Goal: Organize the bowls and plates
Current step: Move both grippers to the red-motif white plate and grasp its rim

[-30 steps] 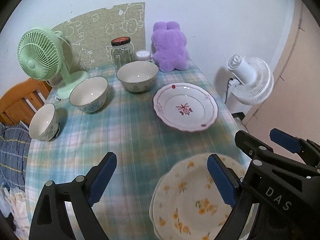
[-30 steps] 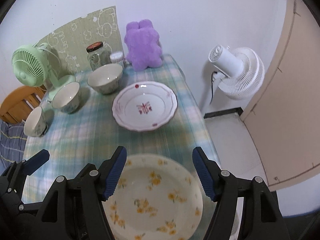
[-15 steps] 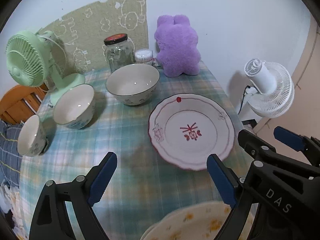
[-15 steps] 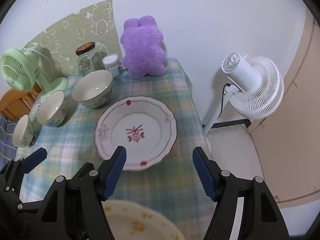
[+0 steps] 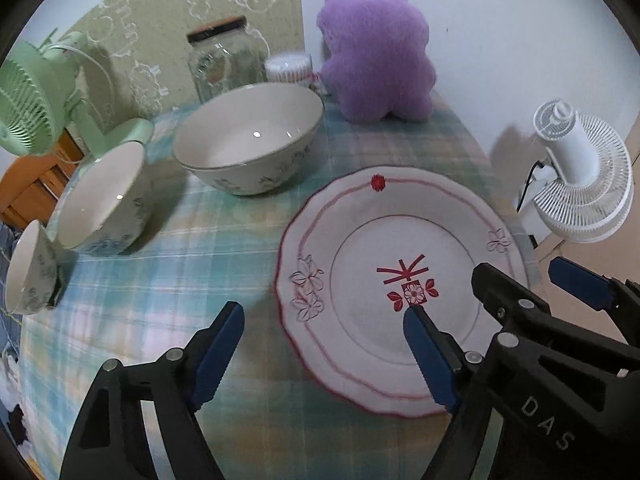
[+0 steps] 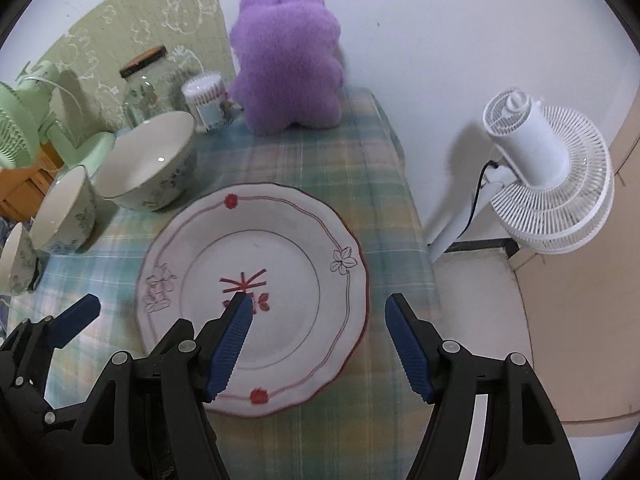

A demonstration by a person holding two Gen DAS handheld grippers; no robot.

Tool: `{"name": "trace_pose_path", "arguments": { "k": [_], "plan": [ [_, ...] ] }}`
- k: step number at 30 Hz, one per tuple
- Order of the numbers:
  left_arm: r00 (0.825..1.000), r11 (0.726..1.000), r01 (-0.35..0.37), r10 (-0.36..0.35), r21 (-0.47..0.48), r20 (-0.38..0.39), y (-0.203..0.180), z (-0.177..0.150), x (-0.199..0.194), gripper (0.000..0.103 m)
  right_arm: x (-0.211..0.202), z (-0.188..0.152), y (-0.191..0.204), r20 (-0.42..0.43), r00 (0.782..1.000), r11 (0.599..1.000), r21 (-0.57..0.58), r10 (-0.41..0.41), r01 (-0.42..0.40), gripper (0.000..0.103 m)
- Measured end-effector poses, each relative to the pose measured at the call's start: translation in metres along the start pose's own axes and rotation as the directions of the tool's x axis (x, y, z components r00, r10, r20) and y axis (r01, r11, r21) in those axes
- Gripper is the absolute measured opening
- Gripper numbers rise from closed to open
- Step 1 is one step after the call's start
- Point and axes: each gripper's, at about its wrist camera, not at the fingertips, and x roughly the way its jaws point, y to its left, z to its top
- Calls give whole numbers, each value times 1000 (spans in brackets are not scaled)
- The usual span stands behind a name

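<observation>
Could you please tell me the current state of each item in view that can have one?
Left claw: open, holding nothing.
Right claw: open, holding nothing.
Red-patterned plate: flat on the tablecloth, bare.
Large bowl: upright, empty.
Medium bowl: upright, empty.
Glass jar: lid on.

plate [image 5: 400, 292] right of three bowls [image 5: 248, 144], plush toy [image 5: 376, 48] behind

Black tongs [image 5: 324, 352] (white "DAS" lettering), ribbed blue pads [image 6: 232, 340], silver screws.

Green fan [image 5: 24, 108] (frame-cropped), blurred jar [image 5: 226, 66]
</observation>
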Motion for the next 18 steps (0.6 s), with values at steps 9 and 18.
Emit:
{"name": "trace_pose_path", "arguments": {
  "k": [9, 18],
  "plan": [
    [997, 1000, 10, -9, 23, -77, -13, 4, 29, 81, 40, 0, -6, -78, 996, 999, 21, 32, -31, 72],
    [996, 1000, 16, -15, 15, -86, -11, 2, 30, 74, 46, 1, -3, -103, 994, 999, 20, 28, -26, 62]
  ]
}}
